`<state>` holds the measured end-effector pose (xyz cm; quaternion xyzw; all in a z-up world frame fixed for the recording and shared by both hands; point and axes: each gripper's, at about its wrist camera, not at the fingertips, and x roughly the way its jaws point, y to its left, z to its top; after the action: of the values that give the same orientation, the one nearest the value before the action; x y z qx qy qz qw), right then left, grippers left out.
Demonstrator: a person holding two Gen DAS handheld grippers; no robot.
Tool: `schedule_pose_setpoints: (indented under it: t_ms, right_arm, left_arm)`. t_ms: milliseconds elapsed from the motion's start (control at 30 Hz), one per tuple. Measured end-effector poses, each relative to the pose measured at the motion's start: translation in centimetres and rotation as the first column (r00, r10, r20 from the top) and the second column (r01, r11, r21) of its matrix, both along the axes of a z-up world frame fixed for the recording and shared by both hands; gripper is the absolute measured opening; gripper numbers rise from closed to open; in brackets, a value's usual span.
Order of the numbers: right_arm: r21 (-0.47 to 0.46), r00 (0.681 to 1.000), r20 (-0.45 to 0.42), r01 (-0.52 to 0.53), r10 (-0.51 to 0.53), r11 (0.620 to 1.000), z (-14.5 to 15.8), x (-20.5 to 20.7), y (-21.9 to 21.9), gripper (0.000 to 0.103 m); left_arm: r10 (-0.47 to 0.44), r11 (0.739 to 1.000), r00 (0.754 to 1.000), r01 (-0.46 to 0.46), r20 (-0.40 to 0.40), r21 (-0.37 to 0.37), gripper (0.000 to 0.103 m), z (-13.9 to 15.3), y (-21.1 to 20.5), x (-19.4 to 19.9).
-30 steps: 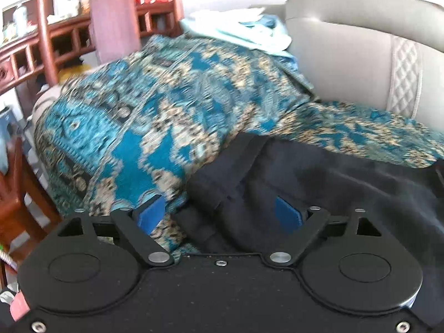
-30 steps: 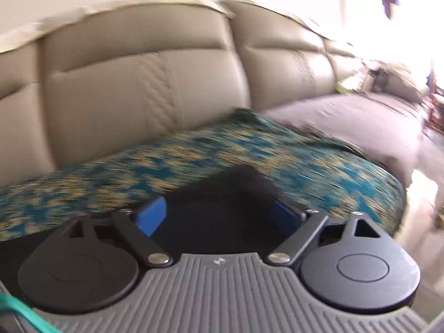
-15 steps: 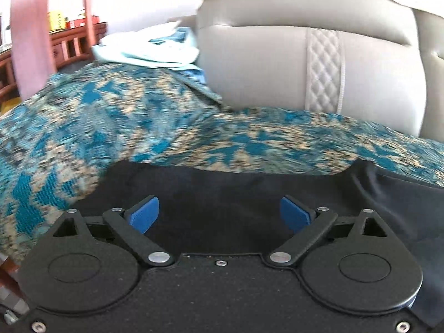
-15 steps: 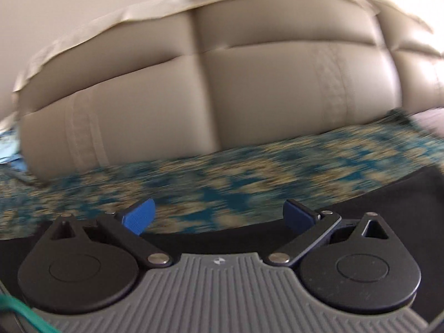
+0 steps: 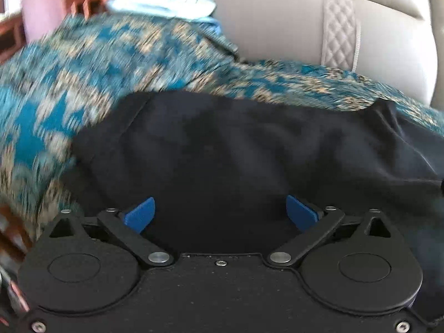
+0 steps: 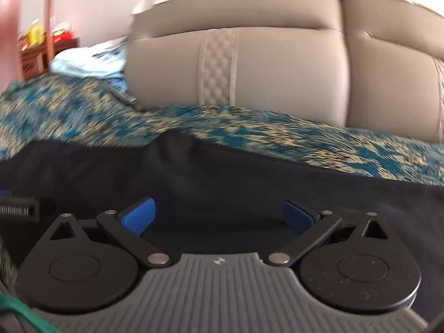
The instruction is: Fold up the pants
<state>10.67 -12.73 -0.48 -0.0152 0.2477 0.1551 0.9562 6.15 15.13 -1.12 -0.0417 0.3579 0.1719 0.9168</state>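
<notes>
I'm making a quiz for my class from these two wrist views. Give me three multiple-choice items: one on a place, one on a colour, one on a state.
1. Where do the pants lie?
A on a patterned cloth
B on bare floor
C on a chair

2. What colour are the fingertips of the right gripper?
A red
B blue
C white

3. How is the left gripper?
A shut on the pants
B open, gripping nothing
C holding a shirt

Key: 1 A, teal and tan cloth surrounds them. 2 B, both pads are blue. 3 B, its jaws are opening, well apart.

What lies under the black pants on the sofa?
The black pants rest on a teal patterned cover spread over the sofa seat. The seat below is covered; only the beige backrest shows.
</notes>
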Motion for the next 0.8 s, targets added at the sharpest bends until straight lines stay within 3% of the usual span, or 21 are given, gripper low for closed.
schedule_pose_setpoints:
  t_ms: [267,400,500,567,700,800]
  right_arm:
    - [-0.153,0.993,0.021,-0.115,0.120,0.982,-1.5,-3.1,2.9,0.103]
    - [-0.161,0.989,0.043,-0.131,0.139,0.978,-1.8,-4.5,2.5,0.103]
    - [-0.158,0.990,0.043,-0.127,0.135,0.979,-1.8,-5.1,2.1,0.103]
    - [-0.151,0.990,0.040,-0.126,0.133,0.981,-1.9,-5.5,1.9,0.103]
    - [-0.142,0.990,0.031,-0.134,0.140,0.981,-1.8,-5.4,1.7,0.103]
    - [-0.130,0.984,0.009,-0.176,0.179,0.976,-1.6,-5.5,1.4,0.103]
  left_arm:
    - [0.016,1.000,1.000,-0.016,-0.006,0.022,0.103,-0.3,1.9,-3.1]
    - [0.031,1.000,0.999,-0.031,-0.024,0.004,0.103,0.0,2.2,-3.6]
    - [0.037,0.998,0.998,-0.036,-0.044,0.043,0.098,0.8,1.4,-3.3]
    - [0.001,0.996,1.000,0.002,-0.029,0.084,0.072,1.7,0.2,-2.7]
    - [-0.138,0.989,0.990,0.136,0.041,0.049,0.068,4.0,-2.6,-0.4]
    - [-0.263,0.963,0.959,0.255,0.100,0.092,0.066,5.2,-6.6,2.4]
